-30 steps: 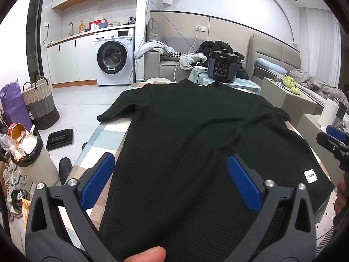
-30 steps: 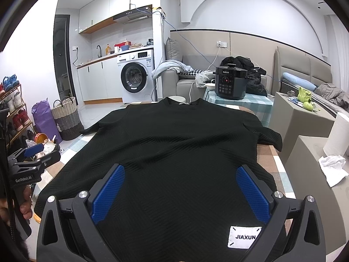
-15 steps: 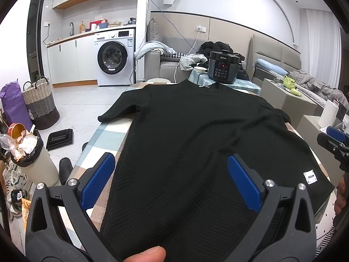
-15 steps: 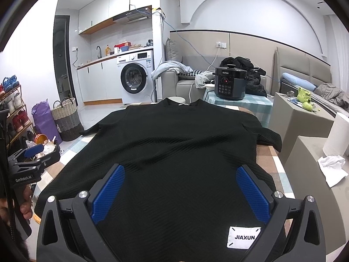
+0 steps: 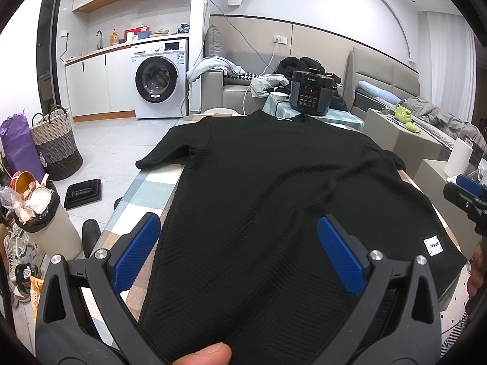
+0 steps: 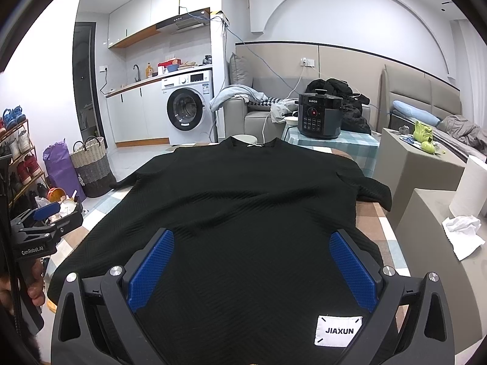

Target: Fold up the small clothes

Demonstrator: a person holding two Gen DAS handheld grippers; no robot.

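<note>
Facing a lived-in studio room: washing machine (image 5: 158,82) sitting under a kitchen counter at the far left, grey sofa (image 5: 225,91) carrying loose laundry, black pressure cooker (image 5: 310,97) standing on a small checked side table just beyond the work surface, woven basket (image 5: 56,143) standing on the floor to the left.

Looking down at a table (image 5: 152,182) covered in a pale checked cloth. Finding the black knit top (image 5: 274,182) lying flat and unfolded over nearly all of it, neckline pointing away toward the cooker, short sleeves spreading out to either side, hem lying nearest the cameras. Noting a white label (image 6: 339,330) reading JIAXUN sitting near the hem on the right side.

Holding the left gripper (image 5: 237,222) released, blue pads spread wide, over the hem's left part: left finger hanging over the bare cloth just beside the garment's side edge, right finger hanging over the fabric. Showing a thumb (image 5: 207,354) at the bottom edge of that view.

Holding the right gripper (image 6: 251,235) likewise released, both fingers spread wide over the hem's right part, label lying just inside the right finger. Not being able to tell whether either gripper is touching the fabric.
</note>
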